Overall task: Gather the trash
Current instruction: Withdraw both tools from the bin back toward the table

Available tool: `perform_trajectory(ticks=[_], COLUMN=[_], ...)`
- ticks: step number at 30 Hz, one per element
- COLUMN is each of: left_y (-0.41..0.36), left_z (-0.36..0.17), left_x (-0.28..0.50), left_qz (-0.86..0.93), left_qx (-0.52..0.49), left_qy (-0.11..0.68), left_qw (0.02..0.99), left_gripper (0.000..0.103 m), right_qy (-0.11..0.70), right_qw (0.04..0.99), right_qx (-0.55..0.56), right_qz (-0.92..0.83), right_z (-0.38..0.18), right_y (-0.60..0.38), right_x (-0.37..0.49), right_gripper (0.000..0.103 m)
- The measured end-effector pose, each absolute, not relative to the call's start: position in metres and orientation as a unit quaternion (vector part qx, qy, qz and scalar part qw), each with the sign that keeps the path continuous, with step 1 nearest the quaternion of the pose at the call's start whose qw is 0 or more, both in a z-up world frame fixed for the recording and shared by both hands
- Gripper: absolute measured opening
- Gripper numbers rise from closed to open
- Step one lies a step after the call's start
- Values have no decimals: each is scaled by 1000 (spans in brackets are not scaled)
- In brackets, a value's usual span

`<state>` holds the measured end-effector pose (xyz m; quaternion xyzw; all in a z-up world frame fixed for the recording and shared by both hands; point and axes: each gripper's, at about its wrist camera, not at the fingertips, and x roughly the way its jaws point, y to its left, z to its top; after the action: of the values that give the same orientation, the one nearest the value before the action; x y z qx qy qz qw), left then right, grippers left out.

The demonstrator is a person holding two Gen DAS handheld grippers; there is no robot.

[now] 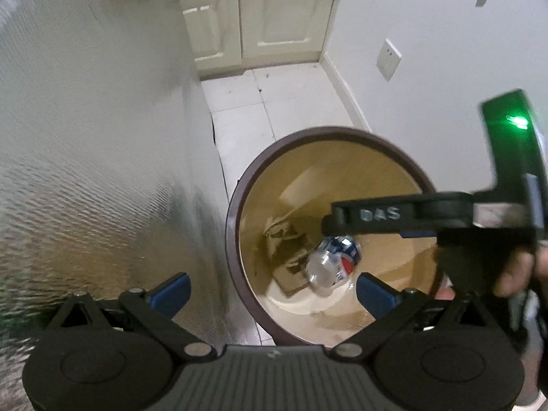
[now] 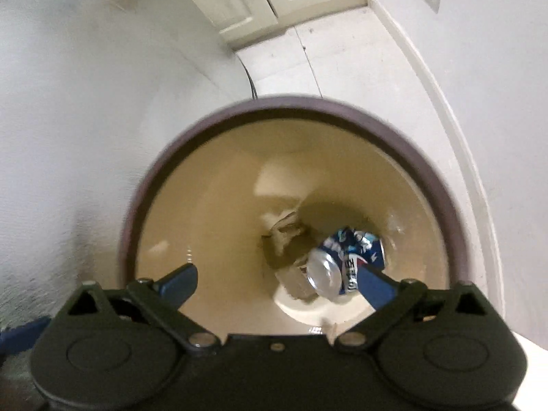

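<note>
A round trash bin with a dark brown rim (image 1: 239, 185) and tan inside stands on the floor; it also shows in the right wrist view (image 2: 294, 104). At its bottom lie a crushed blue and silver can (image 1: 337, 257) (image 2: 346, 262) and crumpled brown paper (image 1: 286, 239) (image 2: 286, 236). My left gripper (image 1: 272, 291) is open and empty above the bin's near left rim. My right gripper (image 2: 279, 284) is open and empty above the bin's mouth. In the left wrist view the right gripper's black body (image 1: 428, 215) reaches in from the right over the bin.
A textured silver appliance wall (image 1: 102, 154) stands close on the left of the bin. A white wall with a socket (image 1: 388, 60) is on the right. Cream cabinet doors (image 1: 253, 20) close the far end of the white tiled floor (image 1: 270, 99).
</note>
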<state>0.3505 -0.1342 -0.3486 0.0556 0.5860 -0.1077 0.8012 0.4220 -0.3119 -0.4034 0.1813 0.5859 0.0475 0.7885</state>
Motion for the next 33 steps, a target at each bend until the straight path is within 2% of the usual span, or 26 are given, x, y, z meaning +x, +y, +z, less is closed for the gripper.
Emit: perform_trajectory(ticks=[19,20,33], left_y=[-132,-130,-105], left_z=[-209,-203,-136], left_x=[299,297,257], left_qz=[-115,-118,-105], left_qx=[42,35,3], left_qy=[527,503,451], left_qw=[841,856,886], left_gripper=[102,103,103], right_qy=[505,500,434], right_qw=[854,858,898], right_qx=[117,112,59], right_qz=[43,44,46], right_z=[-218,-213,-126], right_y=[-357,-356,-351], right_x=[322,319,261], right_gripper=[100,101,103])
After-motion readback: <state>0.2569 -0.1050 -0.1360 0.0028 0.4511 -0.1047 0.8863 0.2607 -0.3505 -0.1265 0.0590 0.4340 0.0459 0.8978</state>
